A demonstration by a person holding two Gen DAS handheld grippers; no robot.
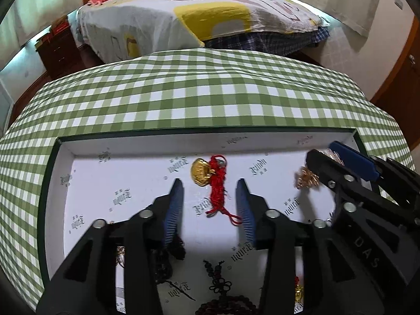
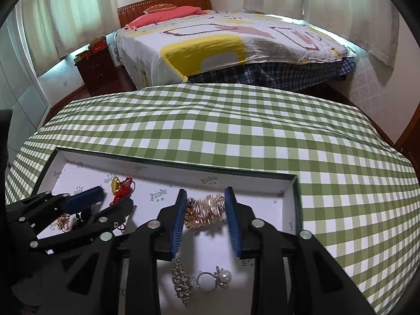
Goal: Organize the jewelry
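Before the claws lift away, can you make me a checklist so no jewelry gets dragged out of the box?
1. Left claw open, blue pads clear of the red cord charm: ok.
2. Charm lying on the floor of the box: ok.
3. Right claw clear of the gold bracelet: cannot tell; the bracelet sits between the pads and seems to touch the right one.
4. Bracelet resting inside the box: ok.
5. Pearl ring and sparkly chain free of the right claw: ok, though close beneath it.
6. Dark beads free of the left claw: cannot tell, partly hidden.
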